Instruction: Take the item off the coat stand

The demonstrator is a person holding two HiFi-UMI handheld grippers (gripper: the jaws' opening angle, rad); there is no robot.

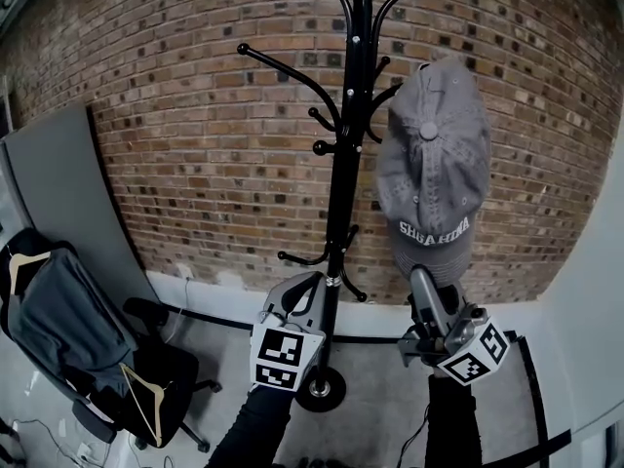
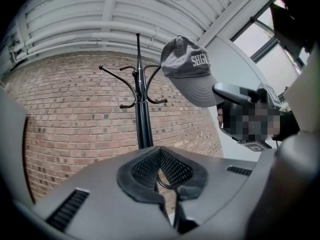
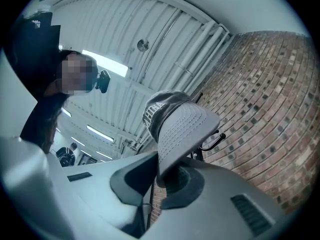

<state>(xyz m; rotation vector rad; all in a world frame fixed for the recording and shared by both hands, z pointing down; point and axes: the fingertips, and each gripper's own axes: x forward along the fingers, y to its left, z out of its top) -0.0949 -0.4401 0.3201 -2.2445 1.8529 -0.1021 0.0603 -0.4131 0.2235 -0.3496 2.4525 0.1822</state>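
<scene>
A grey baseball cap [image 1: 434, 164] with white lettering hangs from a right-hand hook of the black coat stand [image 1: 343, 193], brim pointing down. My right gripper [image 1: 421, 276] reaches up from below and is shut on the lower edge of the brim. In the right gripper view the stitched brim [image 3: 182, 129] is pinched between the pads of my right gripper [image 3: 162, 171]. My left gripper [image 1: 302, 286] sits just left of the pole, lower than the cap, jaws together and empty. From the left gripper [image 2: 160, 151] the cap [image 2: 187, 66] and the stand [image 2: 142, 119] show ahead.
A brick wall [image 1: 195, 144] stands behind the stand. An office chair [image 1: 146, 359] with dark clothing and wooden hangers is at the left, beside a grey panel [image 1: 58, 183]. The stand's round base [image 1: 322, 390] rests on the floor. A person's dark sleeve [image 3: 40, 89] shows at upper left.
</scene>
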